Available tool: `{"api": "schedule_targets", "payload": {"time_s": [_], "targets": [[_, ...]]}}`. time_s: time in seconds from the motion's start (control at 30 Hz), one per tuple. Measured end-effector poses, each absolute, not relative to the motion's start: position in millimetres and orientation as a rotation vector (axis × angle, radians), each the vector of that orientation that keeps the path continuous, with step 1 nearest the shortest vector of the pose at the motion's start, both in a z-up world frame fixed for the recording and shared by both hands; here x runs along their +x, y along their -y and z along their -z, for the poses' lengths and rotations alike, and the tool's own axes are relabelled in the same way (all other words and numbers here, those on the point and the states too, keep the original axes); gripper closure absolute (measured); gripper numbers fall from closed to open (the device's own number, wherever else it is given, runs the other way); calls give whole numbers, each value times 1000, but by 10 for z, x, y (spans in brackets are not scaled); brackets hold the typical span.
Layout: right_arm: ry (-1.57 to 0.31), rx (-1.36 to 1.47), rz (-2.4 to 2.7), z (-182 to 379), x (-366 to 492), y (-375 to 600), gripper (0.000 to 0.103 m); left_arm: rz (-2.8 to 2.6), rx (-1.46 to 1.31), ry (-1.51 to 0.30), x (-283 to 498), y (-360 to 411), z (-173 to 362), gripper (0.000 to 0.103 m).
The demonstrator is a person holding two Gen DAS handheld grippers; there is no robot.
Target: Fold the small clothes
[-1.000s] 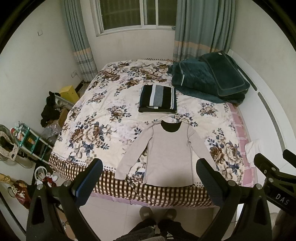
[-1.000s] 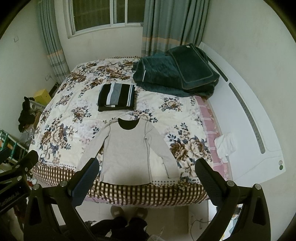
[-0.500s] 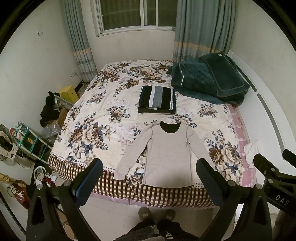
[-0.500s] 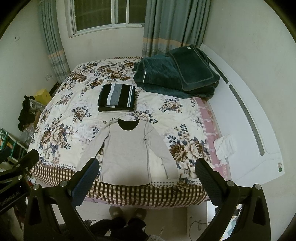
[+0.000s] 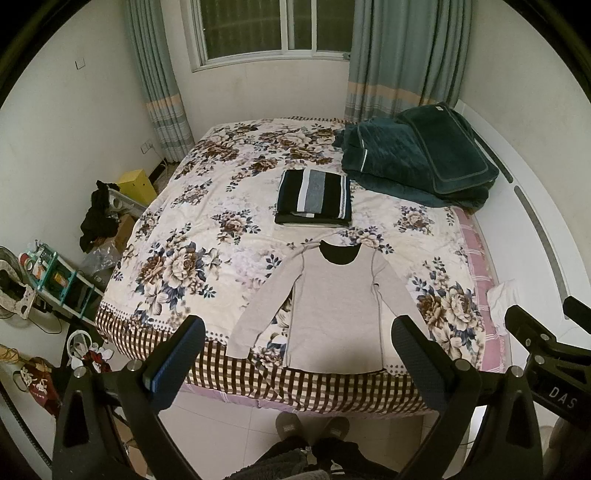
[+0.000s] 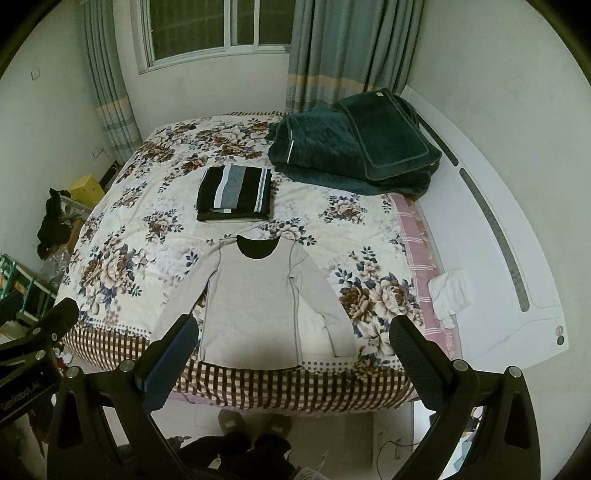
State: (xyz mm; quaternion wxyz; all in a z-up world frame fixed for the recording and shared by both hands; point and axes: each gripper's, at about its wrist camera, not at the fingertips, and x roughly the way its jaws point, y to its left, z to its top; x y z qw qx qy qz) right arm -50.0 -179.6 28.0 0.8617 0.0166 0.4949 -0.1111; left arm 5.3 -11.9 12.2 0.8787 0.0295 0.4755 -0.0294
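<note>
Floral bed (image 5: 192, 236); grey top (image 5: 334, 310) flat, folded stack (image 5: 314, 197) at 12 o'clock; both grippers (image 5: 297, 354) (image 6: 291, 350) wide, empty; pinch sleeve cuffs first.

ahead of the two grippers lie one grey long-sleeved shirt (image 5: 334, 306), one folded striped garment (image 5: 314, 199) beyond it, one dark green blanket pile (image 5: 417, 162) far right, and one white cloth (image 6: 450, 291).

A home bedroom — floral-covered bed (image 5: 207, 236), curtained window (image 5: 277, 29), folded blanket (image 5: 417, 162).
</note>
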Motion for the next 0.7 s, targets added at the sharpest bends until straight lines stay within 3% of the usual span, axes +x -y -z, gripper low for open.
{"api": "schedule_targets", "payload": {"time_s": [0.57, 0.7], "targets": [[-1044, 52, 244, -233, -395, 1792, 0, 57, 56, -982, 118, 197, -137, 0], [-1074, 130, 285, 58, -268, 2015, 0, -10, 85, -903, 402, 337, -89, 0]]}}
